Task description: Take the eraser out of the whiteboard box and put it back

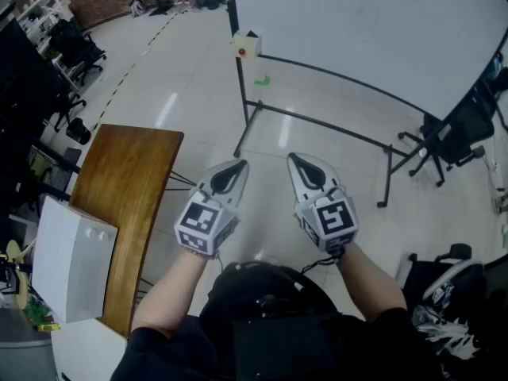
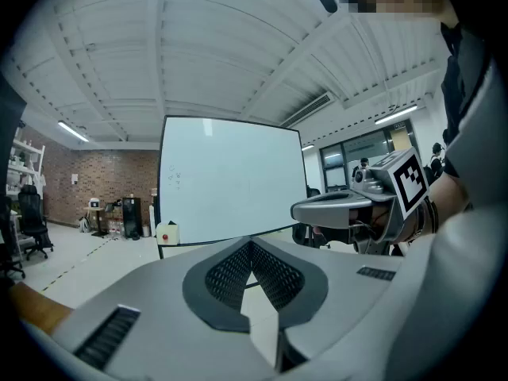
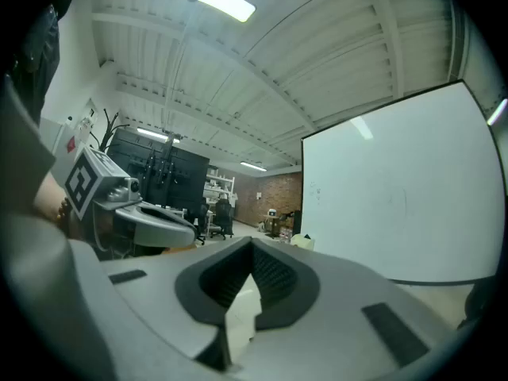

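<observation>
Well to the left of the whiteboard (image 1: 373, 30), a white cabinet (image 1: 71, 260) stands beside a wooden table (image 1: 127, 197), the table being the nearer of the two to the board. The whiteboard box (image 1: 246, 46), a small cream case with a red dot on its face, sits at the whiteboard's lower left corner, on top of the dark frame post. The eraser cannot be made out in any view, as the inside of the box is not shown. A green mark (image 1: 262, 80) lies on the pale floor (image 1: 198, 78) just below that corner. In front of the whiteboard and well apart from it, the left gripper (image 1: 238, 165) is held up over the floor and tipped slightly downward. Its jaws are pressed together at the tips, with nothing between them. Just to its right, the right gripper (image 1: 295, 159) is held level and aimed toward the whiteboard. Its jaws likewise meet at the tips and hold nothing. The two grippers are side by side and near each other without touching. Below the whiteboard's right end, a black office chair (image 1: 452, 129) stands against the frame's leg.
</observation>
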Demonstrator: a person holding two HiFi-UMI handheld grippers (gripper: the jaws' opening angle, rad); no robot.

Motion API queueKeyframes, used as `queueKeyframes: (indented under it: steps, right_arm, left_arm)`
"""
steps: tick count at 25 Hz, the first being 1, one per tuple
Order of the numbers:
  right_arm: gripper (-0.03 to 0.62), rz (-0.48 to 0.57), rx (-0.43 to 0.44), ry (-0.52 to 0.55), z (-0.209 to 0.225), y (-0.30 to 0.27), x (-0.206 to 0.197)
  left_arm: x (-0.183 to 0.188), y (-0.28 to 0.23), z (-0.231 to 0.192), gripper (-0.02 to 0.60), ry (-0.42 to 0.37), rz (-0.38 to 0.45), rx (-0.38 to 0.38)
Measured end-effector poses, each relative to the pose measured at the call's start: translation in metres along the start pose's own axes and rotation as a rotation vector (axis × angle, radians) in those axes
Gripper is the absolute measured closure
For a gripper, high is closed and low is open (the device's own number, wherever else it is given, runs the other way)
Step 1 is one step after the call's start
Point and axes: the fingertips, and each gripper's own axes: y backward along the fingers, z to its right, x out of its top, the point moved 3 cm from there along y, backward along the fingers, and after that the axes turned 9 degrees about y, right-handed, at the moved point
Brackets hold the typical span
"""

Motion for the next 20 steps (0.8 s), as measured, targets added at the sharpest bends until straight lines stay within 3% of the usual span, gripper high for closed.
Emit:
queueKeyframes:
  steps: [10,20]
  right_arm:
    - [0.568,-0.03,-0.031,0.003,0.059,-0.063,-0.022]
    - [0.568,-0.084,-0.07,0.014,0.114,-0.181,-0.034]
  left_arm:
    - [0.015,-0.084,-0.057,0.581,-0.009,0.017,0.025]
    - [0.044,-0.175,-0.169,0.567,-0.006,0.041,0.03]
